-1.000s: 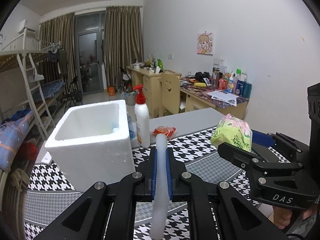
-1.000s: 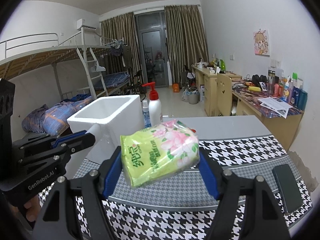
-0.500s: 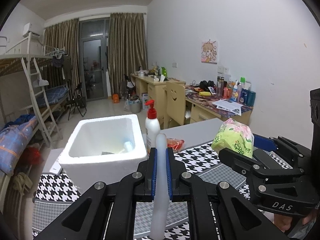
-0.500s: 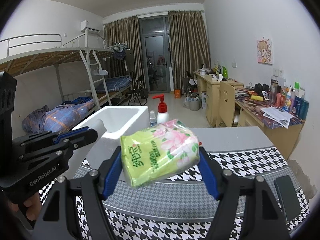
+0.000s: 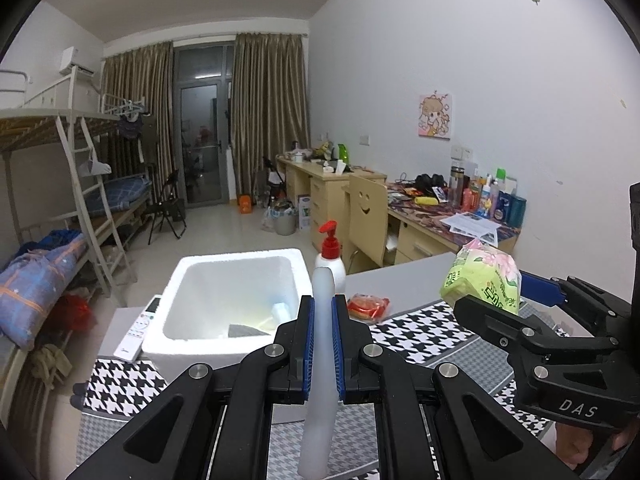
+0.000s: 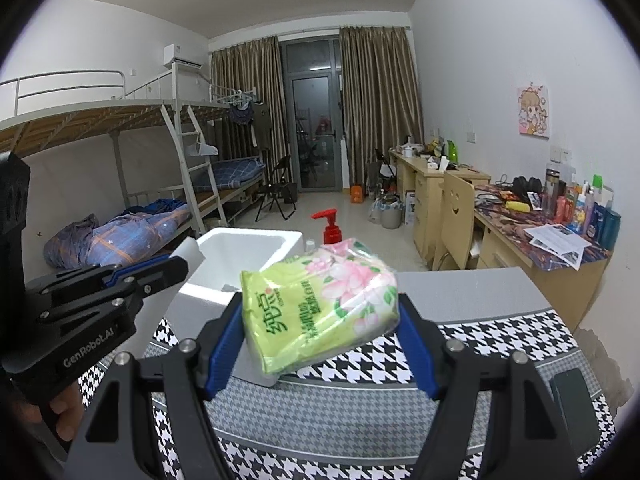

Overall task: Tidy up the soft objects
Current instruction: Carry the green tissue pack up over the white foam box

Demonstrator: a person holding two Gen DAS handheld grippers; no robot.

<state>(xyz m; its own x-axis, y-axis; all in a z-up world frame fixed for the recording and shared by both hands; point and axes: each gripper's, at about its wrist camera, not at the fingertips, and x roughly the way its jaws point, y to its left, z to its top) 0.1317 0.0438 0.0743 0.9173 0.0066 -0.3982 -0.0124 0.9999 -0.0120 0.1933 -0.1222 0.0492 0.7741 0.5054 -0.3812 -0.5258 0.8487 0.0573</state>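
Right wrist view: right gripper (image 6: 320, 320) jaws squeeze a green floral tissue pack (image 6: 320, 306) (left gripper (image 5: 323, 340) pinches a white tube (image 5: 320, 360)).

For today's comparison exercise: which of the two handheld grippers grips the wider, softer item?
The right gripper, spread around the green floral tissue pack. The left gripper pinches only a narrow translucent white tube.

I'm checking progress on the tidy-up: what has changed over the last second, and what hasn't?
Both hand-held grippers rose: the left wrist view now looks down into the foam box, showing items at its bottom. The left hand-held gripper stays shut on the white tube, the right hand-held gripper on the tissue pack. The pump bottle and red packet haven't moved.
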